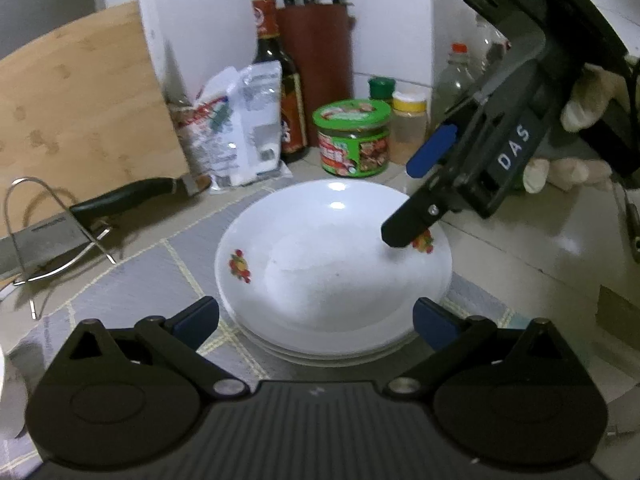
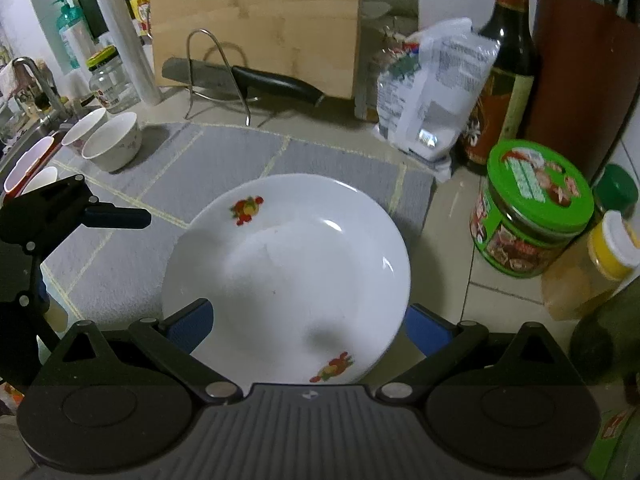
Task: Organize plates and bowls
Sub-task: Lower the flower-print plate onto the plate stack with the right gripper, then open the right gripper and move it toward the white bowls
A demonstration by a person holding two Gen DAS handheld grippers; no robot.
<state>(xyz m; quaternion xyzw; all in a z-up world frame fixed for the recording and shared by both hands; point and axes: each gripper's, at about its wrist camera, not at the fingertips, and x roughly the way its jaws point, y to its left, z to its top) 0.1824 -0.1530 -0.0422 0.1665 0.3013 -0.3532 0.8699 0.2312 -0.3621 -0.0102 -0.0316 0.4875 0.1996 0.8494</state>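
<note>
Left gripper (image 1: pixel 316 322) spread wide, blue pads flanking near rim of top plate (image 1: pixel 332 260), apparently not touching. Right gripper (image 2: pixel 308 328) also spread wide, holding nothing; in left view its lower black finger (image 1: pixel 404 228) sits over plate's far-right rim, contact unclear. Plates stacked on grey mat (image 2: pixel 224 160); stack count hard to tell, lower rims only partly visible. White bowls (image 2: pixel 114 146) at mat's left edge. Cleaver (image 2: pixel 244 78) on wire rack, blade partly hidden.

Both wrist views look down, close, over open jaws at the same white plate (image 1: pixel 332 264) (image 2: pixel 288 276), from adjoining sides of the desk (image 2: pixel 460 216).
</note>
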